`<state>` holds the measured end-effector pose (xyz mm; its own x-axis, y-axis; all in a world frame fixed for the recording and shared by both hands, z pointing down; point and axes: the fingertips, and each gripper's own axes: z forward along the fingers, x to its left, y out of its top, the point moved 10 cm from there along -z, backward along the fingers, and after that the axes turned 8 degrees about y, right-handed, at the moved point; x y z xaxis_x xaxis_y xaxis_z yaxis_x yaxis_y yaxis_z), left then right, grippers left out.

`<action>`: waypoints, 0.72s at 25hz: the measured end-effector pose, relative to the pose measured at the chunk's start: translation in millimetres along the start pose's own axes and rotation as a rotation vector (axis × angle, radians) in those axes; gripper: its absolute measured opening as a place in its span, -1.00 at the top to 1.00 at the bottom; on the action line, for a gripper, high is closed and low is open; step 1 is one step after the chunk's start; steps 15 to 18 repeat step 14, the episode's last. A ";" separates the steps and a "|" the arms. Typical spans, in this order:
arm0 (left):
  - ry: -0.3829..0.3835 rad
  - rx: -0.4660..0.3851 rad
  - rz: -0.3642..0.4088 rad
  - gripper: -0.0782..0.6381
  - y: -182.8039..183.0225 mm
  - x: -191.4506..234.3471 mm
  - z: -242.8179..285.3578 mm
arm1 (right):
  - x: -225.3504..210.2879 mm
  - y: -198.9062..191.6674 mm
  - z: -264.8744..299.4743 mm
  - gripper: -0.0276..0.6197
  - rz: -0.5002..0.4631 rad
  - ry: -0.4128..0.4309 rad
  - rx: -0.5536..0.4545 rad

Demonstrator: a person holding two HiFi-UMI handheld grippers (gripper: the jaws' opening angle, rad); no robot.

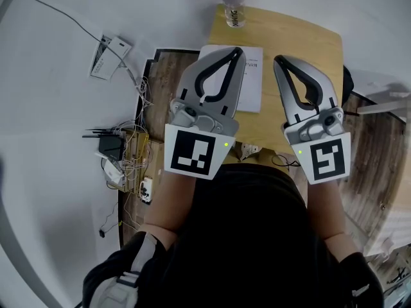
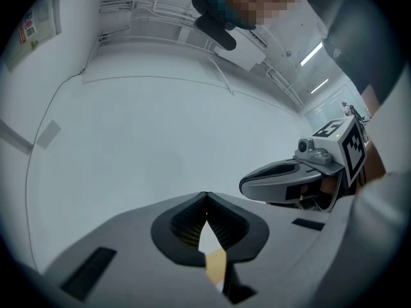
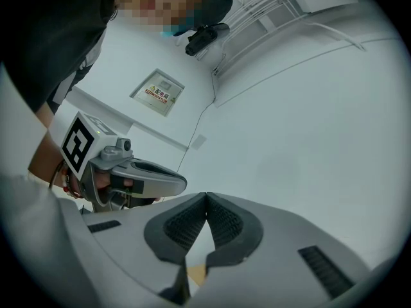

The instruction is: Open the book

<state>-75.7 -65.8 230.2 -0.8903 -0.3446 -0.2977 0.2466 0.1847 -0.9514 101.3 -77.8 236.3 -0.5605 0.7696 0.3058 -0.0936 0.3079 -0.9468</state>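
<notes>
**Jaws together on both sides, book lying flat on the worktop**

Jaws of the left gripper [image 1: 238,52] are pressed tip to tip with nothing between them, and the right gripper [image 1: 280,61] is the same. Each gripper view shows its pads meeting on bare air. Both tools are held side by side above the near part of the worktop [image 1: 308,43], and their cameras see mostly white wall.

The book [image 1: 252,85] lies flat on the wood towards the far left. It is a white rectangle with some small print, and the left gripper hides much of it from my head view. What I can see looks like one cover, not a spread of pages, so I judge it shut, though I can't be sure of the covered part.

My worries from here:
- Neither gripper view shows the book, so I would be guiding any approach from the head view alone, and I could easily misjudge height.
- The cover looks thin and lies flat. Jaws pushed at its edge could slide the whole book across the smooth wood.
- A plastic bottle [image 1: 232,5] stands at the far edge just beyond the book, so a shove that way could tip it.
- A pinch taken too deep might lift a wad of pages instead of the cover.
</notes>
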 end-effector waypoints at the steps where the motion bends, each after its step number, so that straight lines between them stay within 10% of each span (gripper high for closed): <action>1: 0.001 0.001 -0.002 0.75 -0.2 0.3 0.1 | 0.3 -0.2 0.7 0.82 0.000 0.003 0.002; 18: 0.000 0.005 0.000 0.75 -1.6 1.2 -1.6 | 3.4 0.0 4.3 0.82 -0.002 0.013 0.003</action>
